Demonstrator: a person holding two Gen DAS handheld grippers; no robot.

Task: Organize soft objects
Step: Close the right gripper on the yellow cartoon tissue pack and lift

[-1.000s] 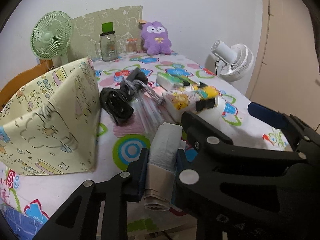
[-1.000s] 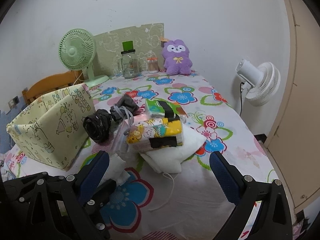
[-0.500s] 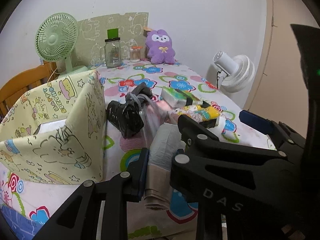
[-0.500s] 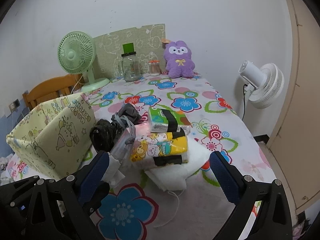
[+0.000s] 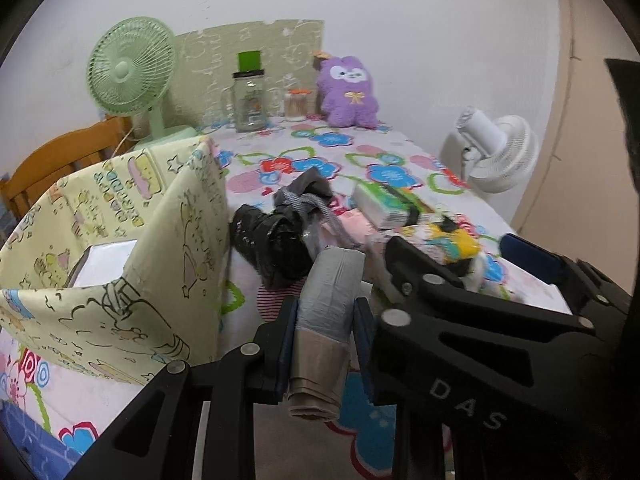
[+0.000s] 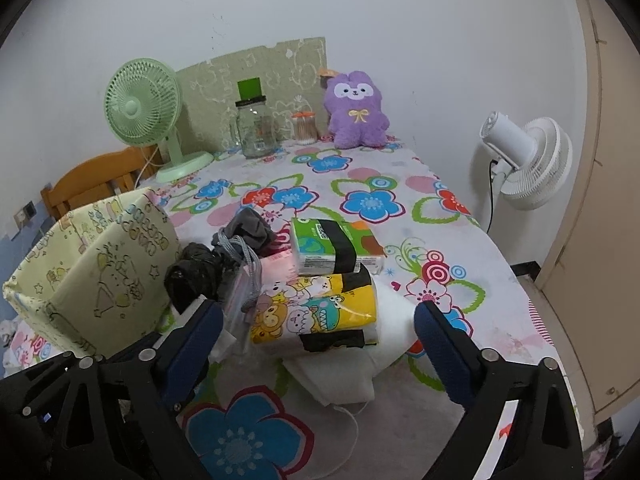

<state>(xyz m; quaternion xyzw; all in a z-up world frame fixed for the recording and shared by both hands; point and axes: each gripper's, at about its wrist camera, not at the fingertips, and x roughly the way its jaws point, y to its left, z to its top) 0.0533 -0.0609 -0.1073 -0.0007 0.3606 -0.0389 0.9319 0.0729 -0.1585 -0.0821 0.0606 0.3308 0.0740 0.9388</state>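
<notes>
Above the near edge of the flowered table (image 5: 400, 160), your left gripper (image 5: 326, 344) clamps the grey roll (image 5: 328, 300); carry it over the yellow box (image 5: 120, 280) rim before releasing, while your right gripper (image 6: 320, 344), jaws just narrowing yet wide and empty, frames the tissue pack (image 6: 316, 312).

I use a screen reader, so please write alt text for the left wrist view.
The left hand-held gripper clamps a rolled grey-and-beige cloth above a flower-print tablecloth, beside an open yellow cartoon-print fabric box. Behind lie a black bundle and tissue packs.
</notes>
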